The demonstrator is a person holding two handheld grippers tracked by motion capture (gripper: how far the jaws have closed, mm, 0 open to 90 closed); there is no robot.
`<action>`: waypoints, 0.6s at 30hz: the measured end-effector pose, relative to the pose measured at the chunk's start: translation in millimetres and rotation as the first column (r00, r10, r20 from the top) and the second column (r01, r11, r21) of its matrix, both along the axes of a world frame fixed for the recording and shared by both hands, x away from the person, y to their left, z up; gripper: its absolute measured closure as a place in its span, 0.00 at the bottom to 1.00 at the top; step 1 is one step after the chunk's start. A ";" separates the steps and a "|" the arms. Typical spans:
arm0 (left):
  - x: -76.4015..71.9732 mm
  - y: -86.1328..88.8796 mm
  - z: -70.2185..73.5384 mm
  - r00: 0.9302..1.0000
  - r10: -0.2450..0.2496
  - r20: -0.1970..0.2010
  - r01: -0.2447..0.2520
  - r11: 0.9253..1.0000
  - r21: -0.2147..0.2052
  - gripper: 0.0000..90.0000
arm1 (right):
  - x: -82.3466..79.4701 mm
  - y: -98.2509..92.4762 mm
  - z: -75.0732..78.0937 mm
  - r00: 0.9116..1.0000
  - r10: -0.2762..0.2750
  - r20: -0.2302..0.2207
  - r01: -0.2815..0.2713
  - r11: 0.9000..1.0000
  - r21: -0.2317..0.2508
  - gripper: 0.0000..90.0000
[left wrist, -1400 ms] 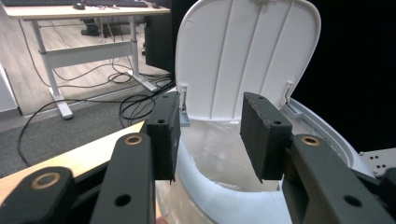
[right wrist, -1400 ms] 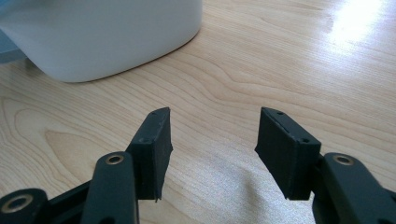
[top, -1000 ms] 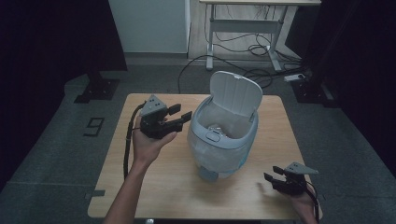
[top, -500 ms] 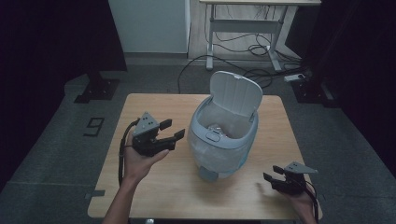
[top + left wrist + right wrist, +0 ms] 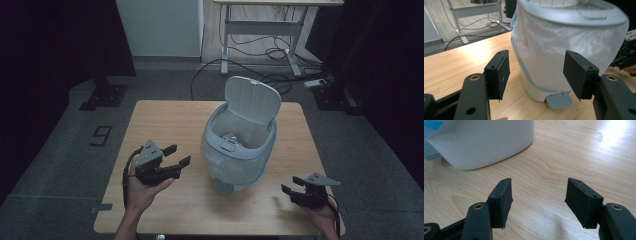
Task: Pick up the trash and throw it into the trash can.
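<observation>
pedal bin [image 5: 239, 145] standing upright mid-worktop, lid [image 5: 251, 100] tipped back and open, white liner bag [image 5: 554, 50] folded over the rim – likely staged for dropping or lifting something out. left hand-held gripper [image 5: 172, 157] just beside the bin's left side, jaws apart and empty, aimed at its wall. right hand-held gripper [image 5: 292, 187] resting low near the front right corner, jaws apart too, holding nothing – seemingly parked. pale wood worktop [image 5: 165, 120] otherwise bare; grey floor, trailing cables, a white desk frame [image 5: 257, 35] behind, dark curtains at both sides
</observation>
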State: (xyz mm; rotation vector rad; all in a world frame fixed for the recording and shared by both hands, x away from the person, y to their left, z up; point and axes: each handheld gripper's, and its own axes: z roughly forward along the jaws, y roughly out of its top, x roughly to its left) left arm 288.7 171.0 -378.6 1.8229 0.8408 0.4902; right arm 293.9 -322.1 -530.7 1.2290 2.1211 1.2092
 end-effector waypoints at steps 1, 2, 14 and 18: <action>-0.7 1.0 -2.1 1.000 0.002 -0.003 -0.002 1.000 0.003 0.42 | -0.1 -0.2 0.0 1.000 -0.001 0.000 0.001 1.000 0.001 0.41; -1.9 2.6 -6.0 1.000 0.005 -0.006 -0.005 1.000 0.006 0.42 | -0.1 -0.4 0.0 1.000 -0.002 0.000 0.002 1.000 0.000 0.41; -11.6 16.8 -43.6 0.998 0.037 -0.044 -0.037 0.999 -0.001 0.42 | -0.3 0.8 6.1 1.000 0.001 0.015 -0.001 1.000 0.004 0.41; -12.3 17.7 -52.1 0.998 0.041 -0.052 -0.040 0.999 0.004 0.42 | 0.5 2.5 12.0 1.000 0.004 0.024 -0.005 1.000 0.017 0.41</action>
